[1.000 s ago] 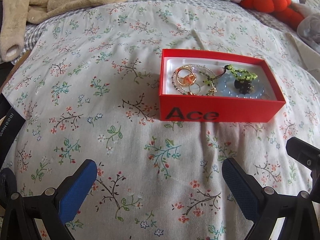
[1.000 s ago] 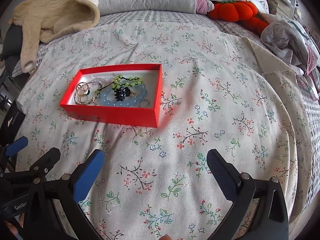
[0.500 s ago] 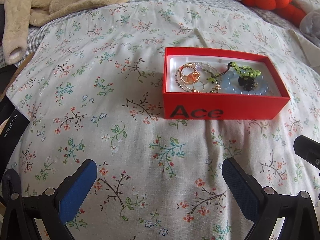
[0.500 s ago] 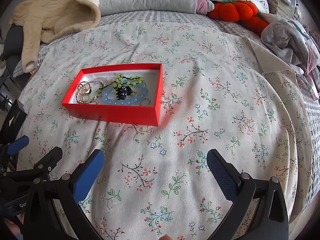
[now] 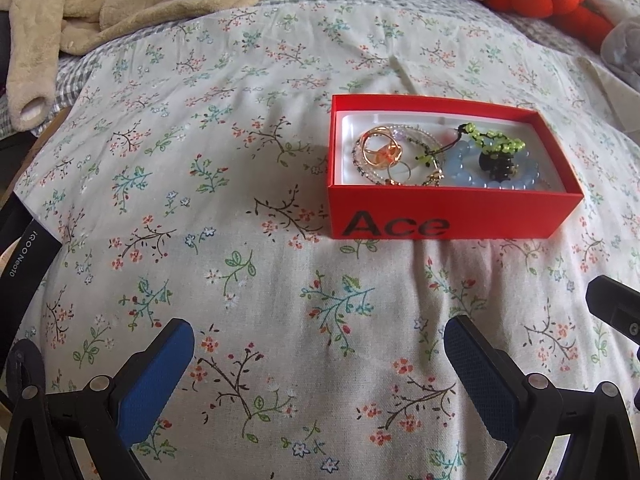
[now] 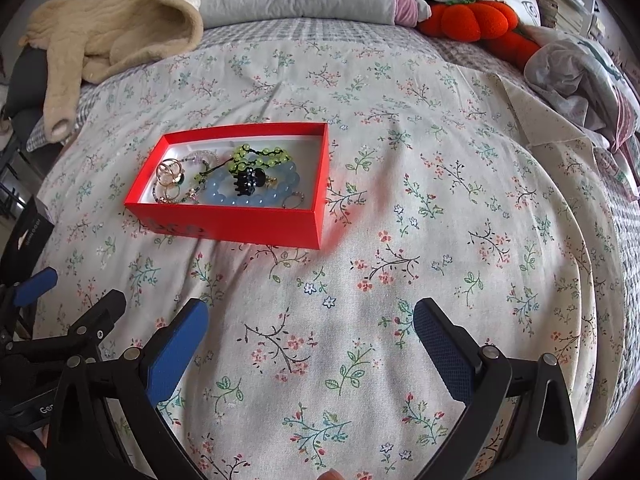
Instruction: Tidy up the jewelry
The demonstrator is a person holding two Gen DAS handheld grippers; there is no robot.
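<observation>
Floral bedspread (image 5: 248, 184) all rumpled, red box (image 5: 448, 216) sitting mid-bed with blue bead bracelet (image 5: 472, 170), green bead string (image 6: 256, 156), gold rings (image 5: 378, 152) piled inside, left gripper (image 5: 320, 364) and right gripper (image 6: 312, 344) both spread wide, near side, holding nothing

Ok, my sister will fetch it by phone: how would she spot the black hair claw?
On the floral bedspread sits an open red box. In the end away from the gold rings, a ring of pale blue beads lies; the black hair claw sits on it, the only black, toothed piece there.
</observation>
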